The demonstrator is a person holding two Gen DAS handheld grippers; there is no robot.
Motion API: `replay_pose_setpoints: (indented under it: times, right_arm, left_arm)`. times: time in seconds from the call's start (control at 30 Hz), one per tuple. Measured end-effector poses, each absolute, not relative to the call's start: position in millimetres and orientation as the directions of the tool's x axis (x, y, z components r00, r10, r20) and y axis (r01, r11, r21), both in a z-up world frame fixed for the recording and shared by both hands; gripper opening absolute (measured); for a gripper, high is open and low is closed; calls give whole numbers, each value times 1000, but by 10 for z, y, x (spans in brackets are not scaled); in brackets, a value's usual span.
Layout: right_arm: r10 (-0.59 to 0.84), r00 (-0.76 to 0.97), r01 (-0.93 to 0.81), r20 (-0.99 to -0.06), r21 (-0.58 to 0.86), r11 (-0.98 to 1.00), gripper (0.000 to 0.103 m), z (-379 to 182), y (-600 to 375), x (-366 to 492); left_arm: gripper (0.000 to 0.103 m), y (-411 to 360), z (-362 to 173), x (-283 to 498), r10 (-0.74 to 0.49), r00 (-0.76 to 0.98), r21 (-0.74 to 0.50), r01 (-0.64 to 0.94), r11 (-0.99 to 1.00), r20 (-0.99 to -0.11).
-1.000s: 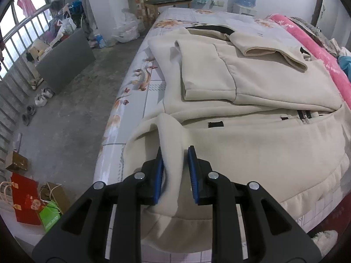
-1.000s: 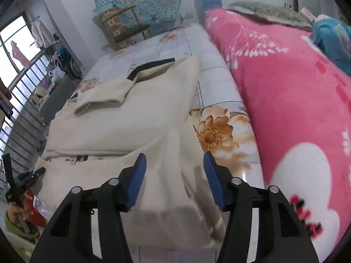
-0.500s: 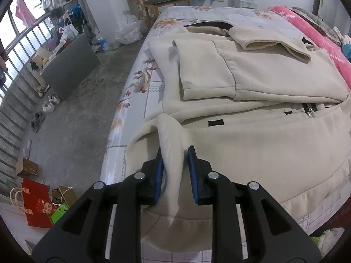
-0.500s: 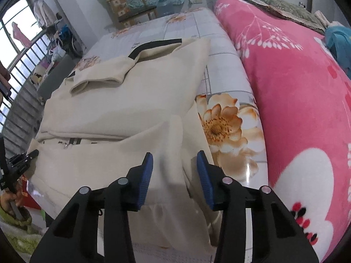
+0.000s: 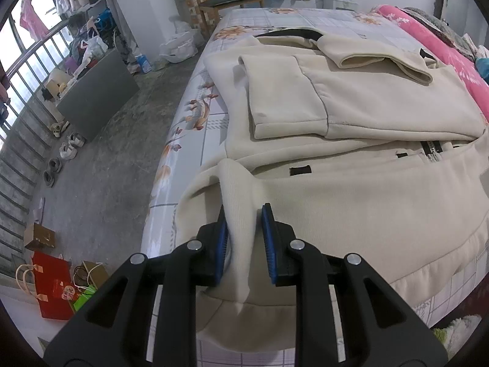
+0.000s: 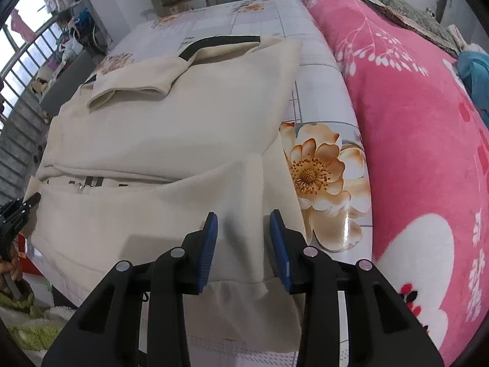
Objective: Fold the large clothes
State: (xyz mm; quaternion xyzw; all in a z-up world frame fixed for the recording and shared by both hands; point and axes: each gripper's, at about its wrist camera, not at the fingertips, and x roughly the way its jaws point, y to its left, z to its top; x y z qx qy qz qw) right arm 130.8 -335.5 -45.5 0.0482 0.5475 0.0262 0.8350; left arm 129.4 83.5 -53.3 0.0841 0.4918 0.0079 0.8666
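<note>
A large cream zip jacket (image 5: 351, 198) lies on the bed with its sleeves folded across the chest. My left gripper (image 5: 244, 211) is shut on a raised ridge of the ribbed hem at the jacket's near left corner. In the right wrist view the jacket (image 6: 168, 140) spreads to the left. My right gripper (image 6: 243, 217) straddles a fold of cloth at the near right corner. Its jaws are closing, and a gap still shows between each blue pad (image 6: 211, 238) and the cloth. The left gripper (image 6: 18, 211) shows at that view's left edge.
A flowered sheet (image 5: 195, 140) covers the bed. A pink blanket (image 6: 428, 153) bulks along its right side. Left of the bed, the concrete floor holds shoes (image 5: 68, 146), a red bag (image 5: 53, 287), a grey board (image 5: 94, 98) and a bench (image 5: 232, 0) at the far end.
The right gripper's jaws have narrowed around the fold at the jacket's near right corner, and that gripper has shifted slightly. The left gripper keeps its hold on the hem, unmoved.
</note>
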Motion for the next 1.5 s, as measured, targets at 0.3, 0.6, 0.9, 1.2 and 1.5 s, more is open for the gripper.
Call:
replay_pose_setpoints:
  times: [0.3, 0.6, 0.9, 1.2, 1.5]
  right_arm:
    - [77, 398, 11, -914, 88, 996, 34, -537, -3292, 1455]
    - [-13, 436, 15, -900, -7, 1000, 12, -504, -3145, 1321]
    - [-79, 549, 68, -832, -50, 996, 7, -325, -3034, 1053]
    - [-79, 626, 121, -776, -4, 993, 6, -182, -3042, 847]
    - [-119, 694, 176, -710, 7, 984, 6, -3, -3011, 577]
  left_arm:
    - [21, 843, -536, 1301, 95, 517, 153, 70, 986, -850]
    - [21, 860, -533, 1302, 79, 527, 137, 71, 988, -846]
    - [17, 864, -538, 1275, 67, 556, 132, 78, 988, -829]
    - [6, 851, -364, 1068, 51, 651, 155, 104, 983, -758]
    - [5, 941, -16, 782, -29, 735, 74, 107, 991, -678]
